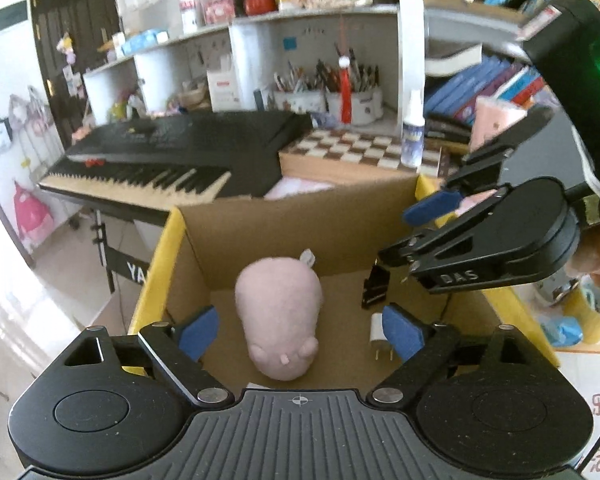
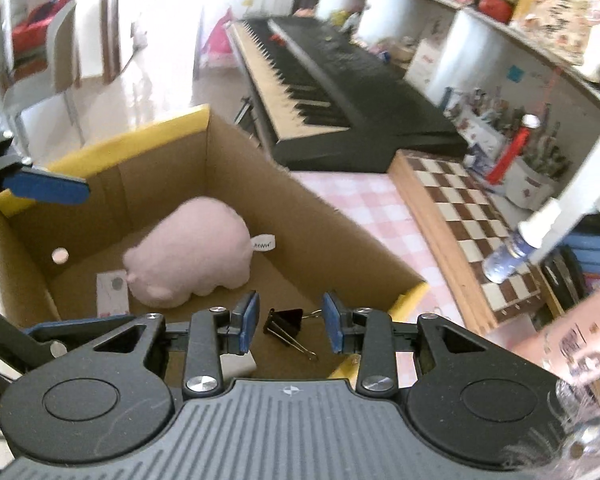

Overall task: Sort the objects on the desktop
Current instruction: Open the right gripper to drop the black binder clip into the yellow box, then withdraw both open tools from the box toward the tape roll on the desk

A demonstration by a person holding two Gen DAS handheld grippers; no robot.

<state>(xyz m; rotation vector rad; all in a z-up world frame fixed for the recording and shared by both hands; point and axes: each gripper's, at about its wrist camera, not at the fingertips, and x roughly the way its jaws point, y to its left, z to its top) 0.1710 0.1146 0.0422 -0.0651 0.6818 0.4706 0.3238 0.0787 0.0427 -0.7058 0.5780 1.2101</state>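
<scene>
Three things already lie in the cardboard box (image 2: 236, 184): the pink plush toy (image 2: 192, 250) near the middle of the floor, a black binder clip (image 2: 286, 326) beside the near wall, and a white plug adapter (image 1: 378, 330) next to it. The left tool (image 1: 300, 330) hangs over the plush with its blue pads spread wide and nothing between them; the right tool (image 2: 290, 320) stands slightly parted above the clip, pads clear of it. Both share the same opening (they sit close, the right one's arm crossing just above the clip), so I'd worry about them knocking together, or a finger catching the yellow-taped rim (image 2: 140, 136) on the way out. Straight up looks free; sideways, the keyboard (image 2: 340, 92) and chessboard (image 2: 472, 216) crowd the far side.
</scene>
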